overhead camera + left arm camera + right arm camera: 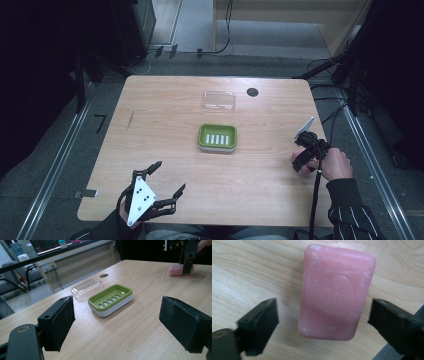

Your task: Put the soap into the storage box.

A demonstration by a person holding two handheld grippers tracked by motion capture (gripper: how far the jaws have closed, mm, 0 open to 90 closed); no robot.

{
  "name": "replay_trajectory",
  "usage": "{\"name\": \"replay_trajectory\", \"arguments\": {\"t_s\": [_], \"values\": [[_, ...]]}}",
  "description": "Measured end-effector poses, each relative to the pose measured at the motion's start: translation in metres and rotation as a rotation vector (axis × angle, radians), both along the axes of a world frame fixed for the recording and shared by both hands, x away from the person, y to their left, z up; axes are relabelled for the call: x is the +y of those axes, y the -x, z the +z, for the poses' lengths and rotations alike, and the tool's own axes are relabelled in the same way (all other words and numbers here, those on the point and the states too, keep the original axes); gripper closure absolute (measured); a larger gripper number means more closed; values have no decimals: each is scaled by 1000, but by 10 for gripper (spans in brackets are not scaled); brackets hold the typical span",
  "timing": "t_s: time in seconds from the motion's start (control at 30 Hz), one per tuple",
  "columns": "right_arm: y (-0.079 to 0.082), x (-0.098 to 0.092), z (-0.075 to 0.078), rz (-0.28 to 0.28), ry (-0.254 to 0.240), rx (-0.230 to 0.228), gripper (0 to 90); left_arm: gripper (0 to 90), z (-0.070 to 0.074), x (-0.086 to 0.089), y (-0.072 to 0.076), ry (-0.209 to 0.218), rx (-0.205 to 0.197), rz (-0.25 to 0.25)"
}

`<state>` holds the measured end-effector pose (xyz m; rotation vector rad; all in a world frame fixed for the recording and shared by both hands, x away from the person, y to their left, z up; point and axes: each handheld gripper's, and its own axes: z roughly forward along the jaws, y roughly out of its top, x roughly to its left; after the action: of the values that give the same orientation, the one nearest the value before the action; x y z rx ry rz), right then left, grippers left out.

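Note:
A pink bar of soap (336,291) lies flat on the wooden table near its right edge. My right gripper (323,317) hangs just above it, open, one jaw on each long side and neither touching. From the left gripper view the soap (176,270) shows far off under that gripper. A green soap dish (217,137) with a slotted insert sits at the table's middle, and its clear lid (219,101) lies beyond it. My left gripper (167,180) rests open near the front left edge, pointing at the dish (111,298), nothing between its pads.
A round dark grommet (252,92) sits in the table (165,160) at the back right. Cables and dark stands surround the table on the floor. Bare wood stretches between the dish and both grippers.

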<state>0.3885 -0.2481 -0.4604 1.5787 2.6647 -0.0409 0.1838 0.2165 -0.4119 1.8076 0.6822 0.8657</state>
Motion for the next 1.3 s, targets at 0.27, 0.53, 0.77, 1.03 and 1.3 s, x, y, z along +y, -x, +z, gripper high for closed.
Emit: {"name": "replay_trajectory", "arguments": {"t_s": [0.27,0.53,0.77,1.03,1.3], "values": [[-2,-4,2,-31,-48,-28,156,136,0,0,0,-3,0,-1],[-5,-7,1,-57,-85,-40,233,136,0,-1,0,-3,1,-2],[-9,-5,-3,-60,-76,-32,298,136,0,0,0,-3,-1,-1],[-10,-7,-6,-82,-66,-15,368,136,0,-1,0,-5,0,-2],[-11,-10,-8,-87,-81,-3,379,136,0,-1,0,-6,-1,-3]]}}
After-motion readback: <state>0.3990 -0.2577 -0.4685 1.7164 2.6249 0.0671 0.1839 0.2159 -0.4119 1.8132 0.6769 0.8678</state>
